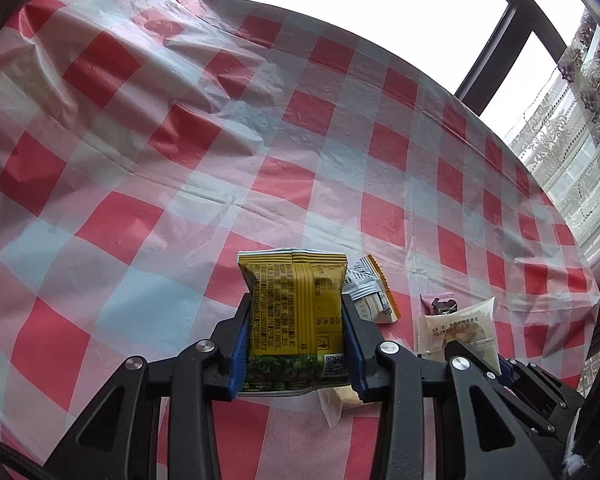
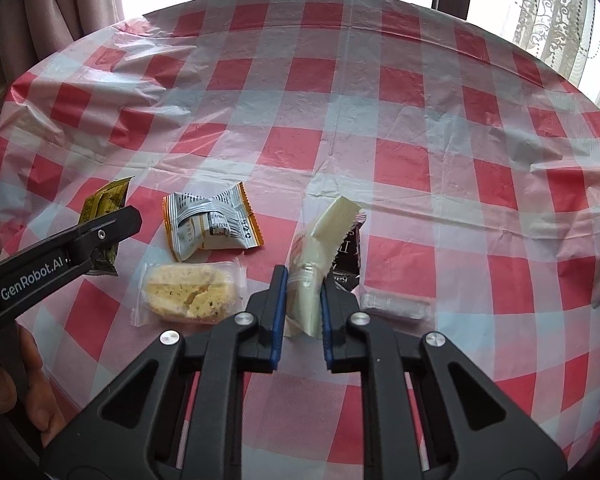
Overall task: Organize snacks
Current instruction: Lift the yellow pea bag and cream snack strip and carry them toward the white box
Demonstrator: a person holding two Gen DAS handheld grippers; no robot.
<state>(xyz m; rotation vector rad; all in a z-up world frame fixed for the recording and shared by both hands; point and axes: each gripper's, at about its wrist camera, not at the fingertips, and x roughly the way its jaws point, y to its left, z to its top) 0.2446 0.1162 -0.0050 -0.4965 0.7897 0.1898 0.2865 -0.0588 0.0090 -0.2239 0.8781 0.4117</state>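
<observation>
My left gripper (image 1: 296, 304) is shut on a yellow-green snack packet (image 1: 296, 312) and holds it upright above the table; it also shows in the right wrist view (image 2: 104, 208). My right gripper (image 2: 303, 280) is shut on a cream-white snack packet (image 2: 320, 248), which stands tilted between the pads; the same packet shows in the left wrist view (image 1: 460, 332). On the cloth lie a silver-orange packet (image 2: 212, 226), a clear-wrapped yellow cake (image 2: 188, 294), a dark brown packet (image 2: 346, 256) behind the held one, and a small clear-wrapped bar (image 2: 394, 306).
A round table with a red and white checked plastic cloth (image 2: 340, 120) fills both views. Curtains (image 2: 556, 16) and a bright window stand behind its far edge. The left gripper's arm (image 2: 52, 264) reaches in from the left in the right wrist view.
</observation>
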